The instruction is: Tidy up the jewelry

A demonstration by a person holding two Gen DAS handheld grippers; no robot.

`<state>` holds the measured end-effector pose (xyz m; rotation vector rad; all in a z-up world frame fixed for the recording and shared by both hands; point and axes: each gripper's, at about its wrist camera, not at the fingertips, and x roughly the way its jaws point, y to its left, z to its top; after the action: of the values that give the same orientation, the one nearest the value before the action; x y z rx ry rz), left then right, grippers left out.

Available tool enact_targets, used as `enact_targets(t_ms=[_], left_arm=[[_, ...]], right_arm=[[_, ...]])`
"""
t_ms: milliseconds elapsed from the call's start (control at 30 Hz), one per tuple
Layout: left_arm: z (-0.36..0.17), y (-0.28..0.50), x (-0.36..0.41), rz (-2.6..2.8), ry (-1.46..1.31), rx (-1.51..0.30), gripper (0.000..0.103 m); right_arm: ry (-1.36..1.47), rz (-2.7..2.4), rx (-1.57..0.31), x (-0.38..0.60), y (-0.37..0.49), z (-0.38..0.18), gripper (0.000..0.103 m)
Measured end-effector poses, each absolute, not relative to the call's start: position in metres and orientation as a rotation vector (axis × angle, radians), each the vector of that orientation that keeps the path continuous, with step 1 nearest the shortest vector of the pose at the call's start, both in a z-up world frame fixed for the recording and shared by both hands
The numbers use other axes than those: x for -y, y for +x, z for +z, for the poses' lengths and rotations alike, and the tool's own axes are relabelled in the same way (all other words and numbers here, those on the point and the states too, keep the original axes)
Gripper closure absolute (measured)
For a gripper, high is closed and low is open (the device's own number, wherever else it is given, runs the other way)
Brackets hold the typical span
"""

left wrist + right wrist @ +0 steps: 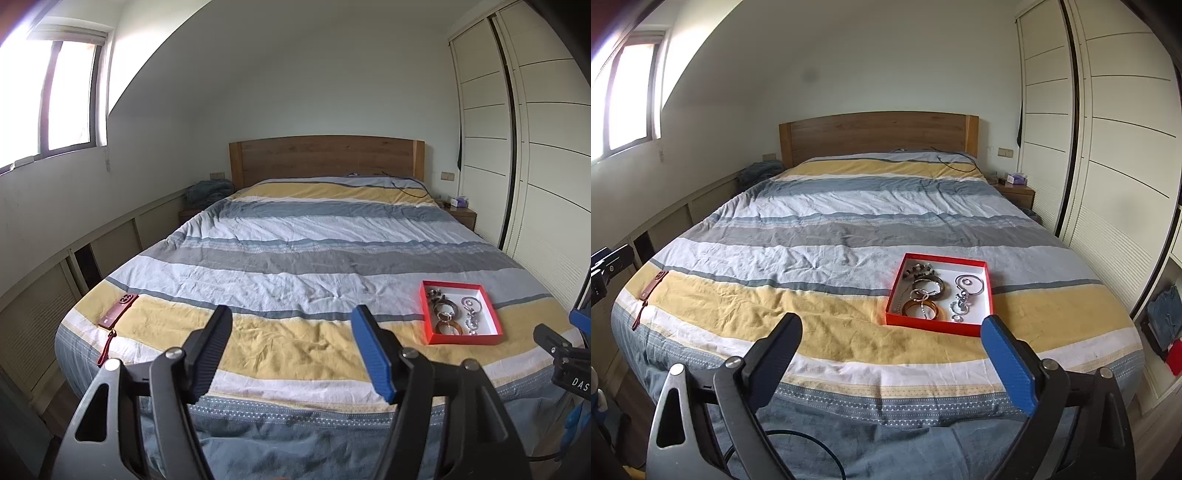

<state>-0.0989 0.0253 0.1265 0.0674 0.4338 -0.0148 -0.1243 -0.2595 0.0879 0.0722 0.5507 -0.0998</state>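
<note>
While both of my grippers hang over the foot of the bed point(820, 236), I can see the red box point(936, 326) lying on the yellow stripe of the blanket, closer to my right side. My left gripper point(291, 350) has its fingers spread wide with nothing between them, and my right gripper point(892, 356) is spread wide and holds nothing too. Neither one touches the box.

I think a few things could go wrong. The blanket is soft and wrinkly, so if I push down on the box edge it may tip and spill. The pieces look tangled, so pulling one might drag another out. The tiny silver bits could slip from my fingers and get lost in the folds.

Inside the box lie the jewelry pieces: a brown bangle point(921, 309) near the front, a dark bangle point(931, 289) behind it, a string of dark beads point(918, 270) at the back, a thin silver hoop point(969, 285), and small silver bits point(960, 304). A red phone point(118, 311) sits far off on the left side
</note>
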Motion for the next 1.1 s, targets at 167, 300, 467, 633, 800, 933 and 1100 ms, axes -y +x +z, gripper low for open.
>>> enact_targets(t_ms=[167, 300, 467, 633, 800, 933, 1100], left_arm=[[0.122, -0.097, -0.024, -0.024, 0.068, -0.449, 0.038], [0.120, -0.095, -0.023, -0.029, 0.068, -0.458, 0.038], [0.118, -0.093, -0.021, -0.032, 0.067, -0.463, 0.038], [0.114, -0.091, -0.021, -0.035, 0.068, -0.469, 0.038], [0.110, -0.089, -0.021, -0.036, 0.069, -0.478, 0.038], [0.108, -0.088, -0.022, -0.037, 0.069, -0.483, 0.038], [0.108, -0.088, -0.021, -0.038, 0.070, -0.483, 0.038]], right_arm=[[0.078, -0.117, -0.548, 0.262, -0.125, 0.087, 0.004], [0.080, -0.125, -0.549, 0.263, -0.125, 0.087, 0.003], [0.077, -0.126, -0.552, 0.263, -0.125, 0.086, 0.002], [0.076, -0.128, -0.556, 0.262, -0.124, 0.085, 0.002], [0.074, -0.128, -0.563, 0.261, -0.122, 0.084, 0.002], [0.072, -0.127, -0.570, 0.261, -0.121, 0.083, 0.002], [0.070, -0.124, -0.577, 0.260, -0.120, 0.082, 0.002]])
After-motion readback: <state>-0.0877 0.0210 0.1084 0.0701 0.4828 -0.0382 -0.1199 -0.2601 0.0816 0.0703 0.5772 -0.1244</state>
